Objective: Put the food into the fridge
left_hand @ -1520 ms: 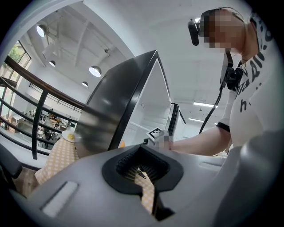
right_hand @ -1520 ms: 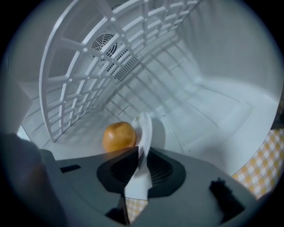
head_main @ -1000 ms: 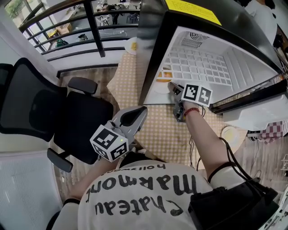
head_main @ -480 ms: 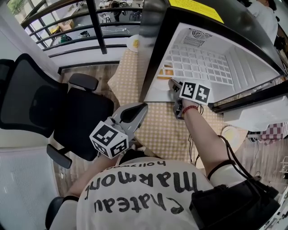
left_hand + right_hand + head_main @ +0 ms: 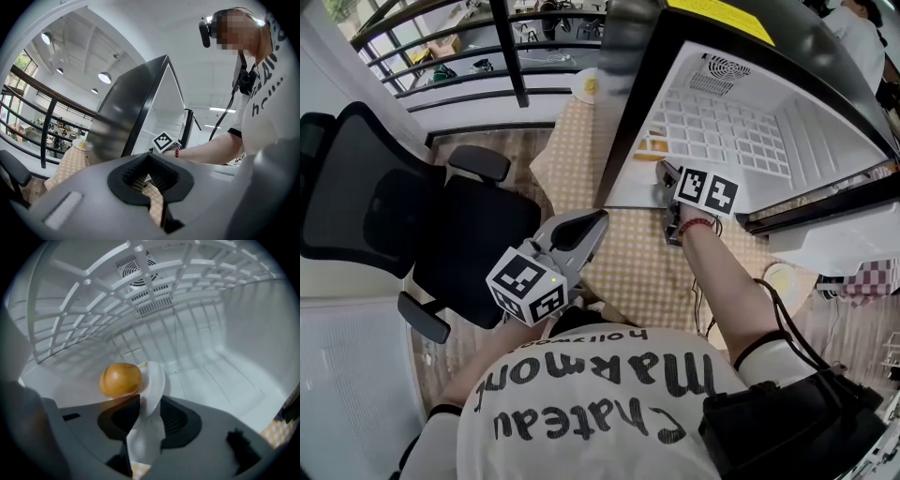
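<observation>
The fridge [image 5: 825,141] stands open on a table [image 5: 628,272] covered with a checked cloth; a black chair [image 5: 412,216] sits off the table's left edge.

1. Right gripper [image 5: 150,401]: it reaches in through the fridge's front edge. Its jaws have just been opening and now stand spread. The plate [image 5: 154,380] rim lies between them, with a gap visible on each side, so the pads no longer appear to pinch it.
2. Food: a round brown bun [image 5: 120,379] sits on the plate. The plate is on the fridge floor, near the left wall and below the wire shelf [image 5: 93,296].
3. Left gripper [image 5: 598,220]: it is held level above the table's near edge, with its jaws pressed together and nothing in them.

Assessment: the release indicates that this item is placed. The likely next step is to draw the right gripper straight back, clear of the rim, without dragging the plate.
</observation>
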`<move>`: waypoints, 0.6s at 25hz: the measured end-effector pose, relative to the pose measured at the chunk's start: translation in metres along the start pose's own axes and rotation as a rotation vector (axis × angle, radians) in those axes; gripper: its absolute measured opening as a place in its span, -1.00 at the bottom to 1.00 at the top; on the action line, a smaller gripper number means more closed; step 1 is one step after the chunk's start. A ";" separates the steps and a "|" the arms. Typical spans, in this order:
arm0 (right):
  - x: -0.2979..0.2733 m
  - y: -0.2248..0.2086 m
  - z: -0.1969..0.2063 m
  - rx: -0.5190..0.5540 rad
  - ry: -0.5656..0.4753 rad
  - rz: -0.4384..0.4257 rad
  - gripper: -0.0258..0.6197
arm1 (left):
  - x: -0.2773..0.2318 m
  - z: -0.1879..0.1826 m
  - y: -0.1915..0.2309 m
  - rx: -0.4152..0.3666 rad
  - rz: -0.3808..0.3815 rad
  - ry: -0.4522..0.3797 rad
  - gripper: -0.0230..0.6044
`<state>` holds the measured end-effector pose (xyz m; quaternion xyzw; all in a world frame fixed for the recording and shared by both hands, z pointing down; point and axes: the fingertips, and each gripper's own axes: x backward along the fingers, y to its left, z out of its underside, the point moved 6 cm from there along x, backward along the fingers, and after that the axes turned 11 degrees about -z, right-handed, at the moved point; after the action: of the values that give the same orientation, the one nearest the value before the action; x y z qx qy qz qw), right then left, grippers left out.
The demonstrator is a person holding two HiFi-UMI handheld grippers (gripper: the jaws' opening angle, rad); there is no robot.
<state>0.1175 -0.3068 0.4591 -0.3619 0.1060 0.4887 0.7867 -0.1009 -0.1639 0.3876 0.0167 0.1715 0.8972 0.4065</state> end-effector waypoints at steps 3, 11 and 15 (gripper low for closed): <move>-0.001 0.002 -0.002 0.021 0.006 0.011 -0.47 | 0.001 0.000 0.001 -0.003 -0.004 0.001 -0.91; 0.002 0.006 -0.003 0.089 -0.002 0.045 -0.44 | 0.002 0.000 0.000 0.001 -0.002 0.000 -0.91; 0.004 0.010 -0.004 0.147 -0.022 0.091 -0.42 | 0.003 0.001 0.000 0.005 -0.005 0.002 -0.91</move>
<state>0.1120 -0.3040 0.4501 -0.2927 0.1490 0.5188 0.7893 -0.1025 -0.1618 0.3884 0.0162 0.1745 0.8957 0.4087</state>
